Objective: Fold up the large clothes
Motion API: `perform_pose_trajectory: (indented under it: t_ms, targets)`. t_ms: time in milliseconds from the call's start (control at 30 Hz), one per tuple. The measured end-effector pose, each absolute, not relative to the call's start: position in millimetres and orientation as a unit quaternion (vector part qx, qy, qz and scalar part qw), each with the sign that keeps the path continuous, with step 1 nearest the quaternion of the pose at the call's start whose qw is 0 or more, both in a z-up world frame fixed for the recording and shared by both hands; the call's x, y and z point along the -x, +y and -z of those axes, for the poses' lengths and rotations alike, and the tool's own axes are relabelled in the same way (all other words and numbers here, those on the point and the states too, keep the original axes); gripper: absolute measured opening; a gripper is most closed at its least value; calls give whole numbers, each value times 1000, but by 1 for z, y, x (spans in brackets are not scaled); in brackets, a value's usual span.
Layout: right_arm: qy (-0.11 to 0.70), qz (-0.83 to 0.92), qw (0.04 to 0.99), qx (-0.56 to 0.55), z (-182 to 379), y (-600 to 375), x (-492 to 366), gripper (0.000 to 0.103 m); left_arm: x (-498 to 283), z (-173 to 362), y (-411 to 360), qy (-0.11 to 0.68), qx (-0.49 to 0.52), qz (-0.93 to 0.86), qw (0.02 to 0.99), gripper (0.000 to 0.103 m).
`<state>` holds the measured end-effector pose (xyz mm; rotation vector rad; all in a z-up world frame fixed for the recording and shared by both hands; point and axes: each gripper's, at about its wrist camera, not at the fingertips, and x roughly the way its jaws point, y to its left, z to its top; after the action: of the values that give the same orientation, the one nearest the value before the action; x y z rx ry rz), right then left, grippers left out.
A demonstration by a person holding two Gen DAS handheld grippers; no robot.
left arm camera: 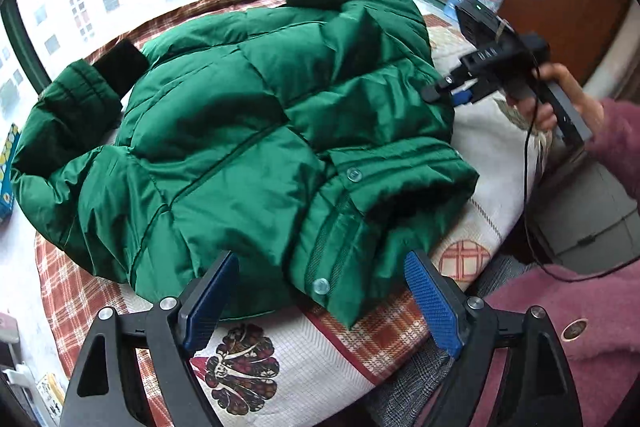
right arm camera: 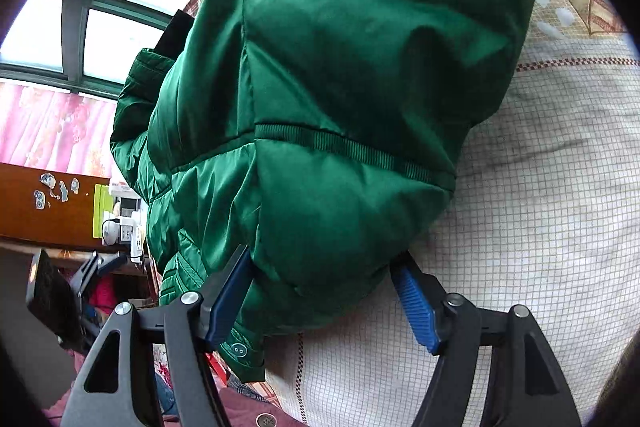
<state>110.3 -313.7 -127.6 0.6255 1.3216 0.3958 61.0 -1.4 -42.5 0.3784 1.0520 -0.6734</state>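
Green puffer jacket spread on patterned bedspread below window, partly folded, one sleeve out to left. Left gripper held released above near hem, nothing between pads. Right gripper set wide around puffy side edge; pressure from pads cannot be told. Judged best: thick edge pinched deep, lifted slowly, folded inward over body.

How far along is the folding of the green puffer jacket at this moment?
Partly done: the green jacket lies on the quilt as a compact bundle, one sleeve still sticking out beyond it. In hand: the right gripper straddles a puffy edge; a firm pinch isn't clear. The left gripper is open over the snap placket. Left: tucking the sleeve, the final fold.
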Motion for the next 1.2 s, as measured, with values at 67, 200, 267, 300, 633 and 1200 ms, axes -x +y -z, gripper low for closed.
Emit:
perform_pose_trajectory:
  t_ms: [67,200,267,300,633,1200]
  targets:
    - [591,-174,723,-311,135,-318,-112,77,-43,59,-18,484,-218,302,792,91]
    - [573,-182,725,-336,133,-323,-111,72,-32,95,-38,486,-295,260,780,62]
    - [564,-192,731,-333,127,-322,-107,40,-31,107,-40,485,-323,243,776,38]
    - [560,-196,734,-330,121,-322,-105,31,-29,110,-41,478,-341,233,775,29]
    - [537,-251,780,-202,26,-288,-26,14,27,25,-18,488,-281,289,775,6]
    - [599,-94,794,55,-7,-309,-69,66,-16,-25,-3,543,-215,327,742,63]
